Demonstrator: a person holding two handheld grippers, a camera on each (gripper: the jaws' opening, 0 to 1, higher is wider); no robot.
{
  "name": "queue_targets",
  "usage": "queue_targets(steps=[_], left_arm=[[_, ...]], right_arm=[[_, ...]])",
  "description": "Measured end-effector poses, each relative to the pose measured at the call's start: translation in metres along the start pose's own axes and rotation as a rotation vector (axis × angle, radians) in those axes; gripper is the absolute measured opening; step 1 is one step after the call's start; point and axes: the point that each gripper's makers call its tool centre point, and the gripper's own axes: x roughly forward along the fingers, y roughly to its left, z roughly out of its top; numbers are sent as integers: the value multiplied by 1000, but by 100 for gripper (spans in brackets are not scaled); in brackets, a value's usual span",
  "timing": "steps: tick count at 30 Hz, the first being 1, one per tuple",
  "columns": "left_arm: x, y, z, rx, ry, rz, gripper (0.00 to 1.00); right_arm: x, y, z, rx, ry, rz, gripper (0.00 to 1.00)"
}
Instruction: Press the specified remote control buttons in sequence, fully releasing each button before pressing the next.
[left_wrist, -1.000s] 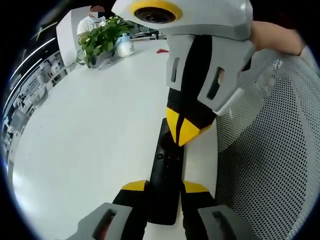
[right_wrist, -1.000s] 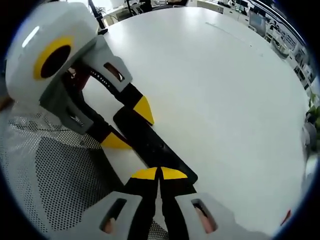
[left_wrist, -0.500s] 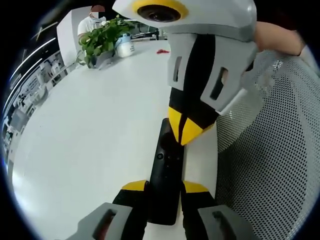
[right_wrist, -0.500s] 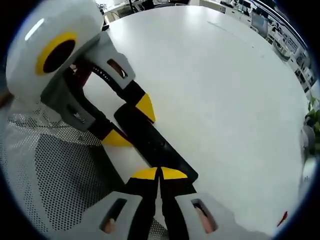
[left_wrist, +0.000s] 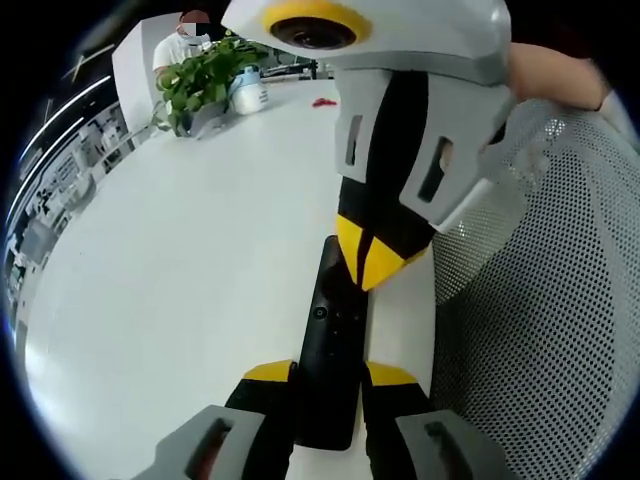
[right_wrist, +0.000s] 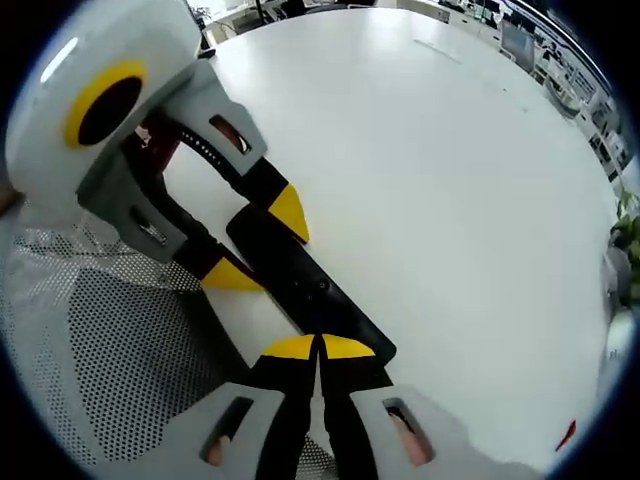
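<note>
Lying flat on the white surface (left_wrist: 180, 260), the black remote control (left_wrist: 330, 350) sits near the edge, just beside a gray mesh chair (left_wrist: 540, 330). The left gripper (left_wrist: 330, 373) has its yellow-tipped fingers (left_wrist: 268, 372) one on each side of the remote's near end, pinching it.

The right gripper (left_wrist: 372, 262) comes down from above in the left gripper view. Its two yellow tips are pressed together into one point, and that point rests on the top of the remote, on the end away from the left gripper.

In the right gripper view, the right gripper (right_wrist: 319, 347) shows its fingers (right_wrist: 290, 348) tight together, with the tip on the remote control (right_wrist: 300, 285). The left gripper (right_wrist: 258, 243) reaches in from the left and holds the other end of the remote.

Far away on the surface stand a green plant (left_wrist: 205, 75) and a white bottle (left_wrist: 248, 92). A small red thing (left_wrist: 322, 102) lies near them.
</note>
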Motion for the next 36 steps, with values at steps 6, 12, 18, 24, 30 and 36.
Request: queue_targets(steps=[6,12,18,24,30,36], left_arm=[[0,-1,0,2,-7,-1,25],[0,-1,0,5,-5,-2,25],[0,0,0,0,-6,-2,25],[0,0,0,-1,-6,-1,25],[0,0,0,-1,-6,-1,25],[0,0,0,0,-5,-1,25]], right_arm=[[0,-3,0,29,-3,11,0],[-2,0,0,43,-13,16,0],[-3,-2,5,15,-41,-9,0],[-4,-4,9,23,-70,-11,0],[-3,-3,11,17,-84,-8,4],[-2,-5,10,-13,-70,-36,4]])
